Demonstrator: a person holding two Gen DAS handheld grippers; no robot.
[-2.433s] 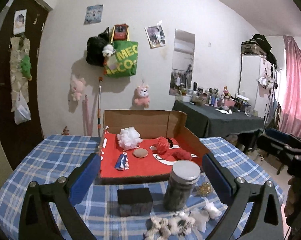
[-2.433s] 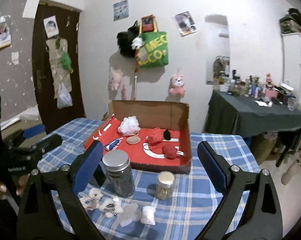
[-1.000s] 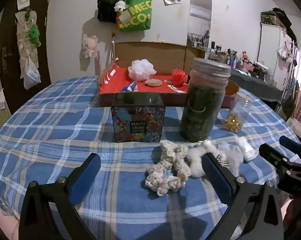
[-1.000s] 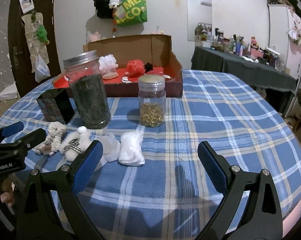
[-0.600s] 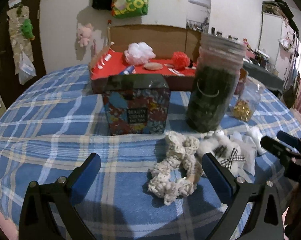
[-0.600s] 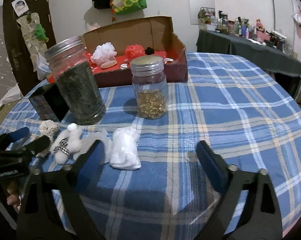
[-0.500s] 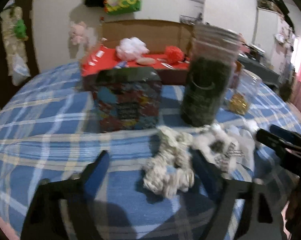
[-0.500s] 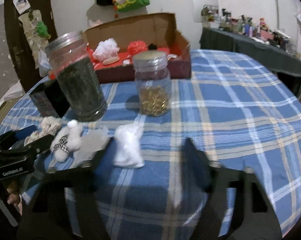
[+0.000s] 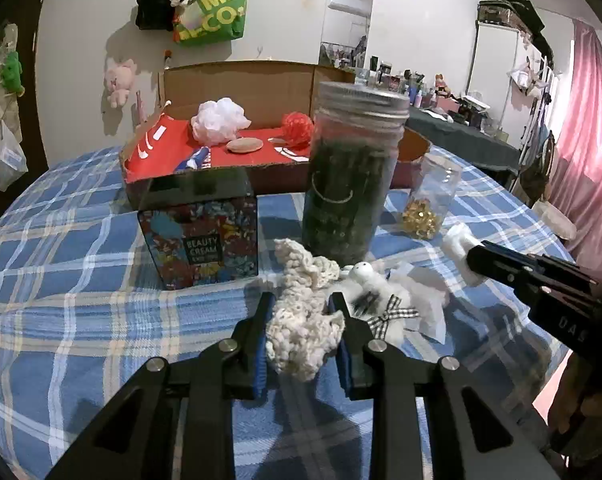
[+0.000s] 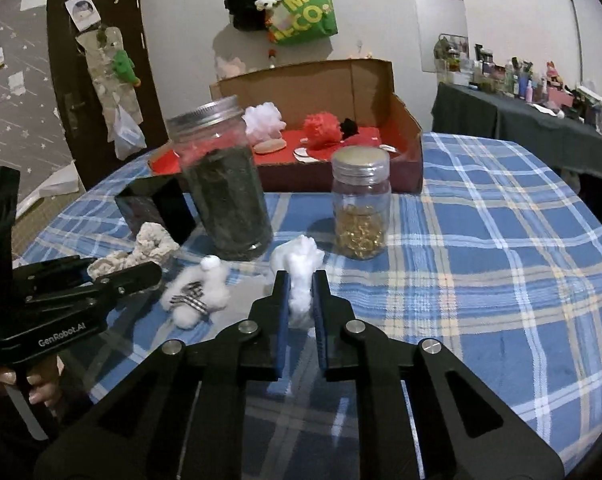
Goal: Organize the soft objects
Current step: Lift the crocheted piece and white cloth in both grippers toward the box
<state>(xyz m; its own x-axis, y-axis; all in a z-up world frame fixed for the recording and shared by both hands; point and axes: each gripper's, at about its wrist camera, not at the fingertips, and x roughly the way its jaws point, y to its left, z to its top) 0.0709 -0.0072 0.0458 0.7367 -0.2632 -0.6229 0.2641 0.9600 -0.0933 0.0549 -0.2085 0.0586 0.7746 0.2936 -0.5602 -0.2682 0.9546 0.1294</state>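
Now I am pinching the cream crocheted scrunchie (image 9: pixel 301 320) with my left gripper (image 9: pixel 301 312), whose jaws have just been closing and are pressing it from both sides on the blue plaid tablecloth (image 9: pixel 81 320). My right gripper (image 10: pixel 301 296), also freshly closed, is squeezing the white cotton wad (image 10: pixel 299 276) in front of the small jar of gold beads (image 10: pixel 360 216). Between them, the white plush with a checked bow (image 10: pixel 193 292) is lying near the tall dark jar (image 9: pixel 351 184).
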